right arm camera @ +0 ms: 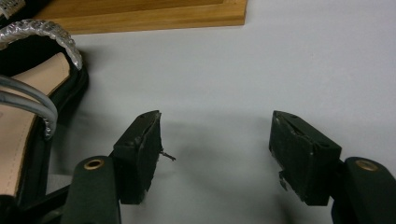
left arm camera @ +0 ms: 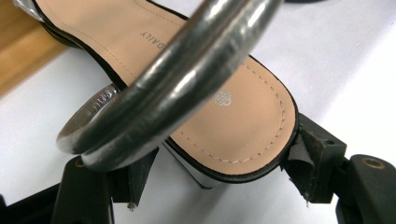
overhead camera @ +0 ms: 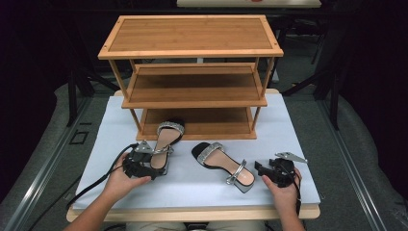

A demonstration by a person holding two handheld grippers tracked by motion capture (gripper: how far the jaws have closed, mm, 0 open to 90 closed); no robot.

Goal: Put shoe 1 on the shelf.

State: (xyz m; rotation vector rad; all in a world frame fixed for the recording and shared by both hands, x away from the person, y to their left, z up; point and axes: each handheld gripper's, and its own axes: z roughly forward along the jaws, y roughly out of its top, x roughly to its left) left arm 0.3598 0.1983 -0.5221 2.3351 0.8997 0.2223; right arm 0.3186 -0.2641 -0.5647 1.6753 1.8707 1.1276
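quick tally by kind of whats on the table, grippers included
sandals: 2, left sandal and right sandal
shoe rack: 1, wooden shoe rack with three shelves
grippers: 2, left gripper and right gripper
total: 5

Pretty soft and low-res from the high view, honestly. Lit from overhead, so bright on the white counter [overhead camera: 192, 192] and the top of the shelf [overhead camera: 190, 33], but pitch dark around the edges. Soft shadows under the shelves. Got glare streaks on the silver strap [left arm camera: 177, 79] in the left gripper view, blurry from being so close. Slightly dim and grainy in the right gripper view.
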